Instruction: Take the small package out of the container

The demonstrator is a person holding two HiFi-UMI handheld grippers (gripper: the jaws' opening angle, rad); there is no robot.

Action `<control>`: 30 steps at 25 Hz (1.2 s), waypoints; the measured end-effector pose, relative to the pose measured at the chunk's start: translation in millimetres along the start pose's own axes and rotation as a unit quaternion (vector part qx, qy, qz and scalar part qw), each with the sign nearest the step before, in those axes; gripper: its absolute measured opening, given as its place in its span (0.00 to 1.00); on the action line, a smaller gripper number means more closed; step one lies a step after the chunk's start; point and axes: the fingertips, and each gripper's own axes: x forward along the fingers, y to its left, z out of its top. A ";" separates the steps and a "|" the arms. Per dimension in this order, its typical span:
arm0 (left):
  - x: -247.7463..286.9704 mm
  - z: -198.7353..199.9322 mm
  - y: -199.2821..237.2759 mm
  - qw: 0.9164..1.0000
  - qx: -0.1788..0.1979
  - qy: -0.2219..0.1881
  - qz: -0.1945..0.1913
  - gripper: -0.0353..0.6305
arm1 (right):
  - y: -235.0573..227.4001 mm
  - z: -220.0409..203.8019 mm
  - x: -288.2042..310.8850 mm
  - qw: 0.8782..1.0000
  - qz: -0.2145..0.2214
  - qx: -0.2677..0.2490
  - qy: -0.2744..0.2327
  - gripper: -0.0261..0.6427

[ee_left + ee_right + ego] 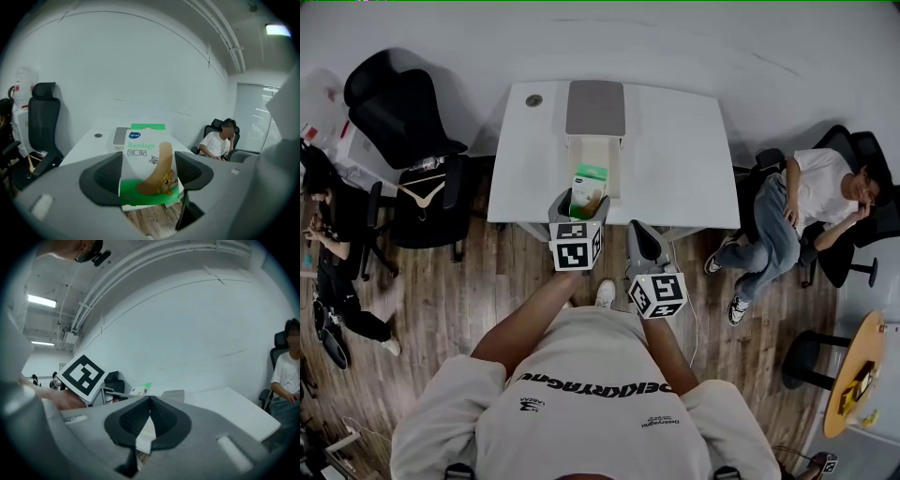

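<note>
Left gripper (149, 174) clamps small package (143, 149) labelled "Bandage".

The package (146, 164) is printed card with a slight gloss, and its green and white faces are smooth. The left gripper (147, 174) has a shell of matt grey plastic. Its fingers (107, 176) are lined in black, finely ribbed and dull. The right gripper (149, 405) looks the same: a grey matt shell with black ribbed lining. The tabletop (675, 150) is white, smooth and matt. The box (605, 150) on it looks like pale card, and its lid (595, 107) is a dull grey. The floor (469, 300) is brown wood planks with visible grain. The shirt (581, 412) is pale cloth.
</note>
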 end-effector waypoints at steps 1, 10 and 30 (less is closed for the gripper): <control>-1.3 0.9 -1.0 1.000 0.001 -0.002 -0.001 0.59 | -0.6 0.8 0.4 1.000 0.000 0.000 -0.001 0.04; -18.9 10.0 -6.5 0.999 0.009 -0.029 -0.014 0.59 | -3.1 7.3 0.6 1.000 -0.004 -0.001 -0.007 0.04; -50.7 21.2 -16.8 0.996 0.036 -0.077 -0.030 0.59 | 0.3 15.8 5.6 1.000 -0.008 -0.011 -0.015 0.04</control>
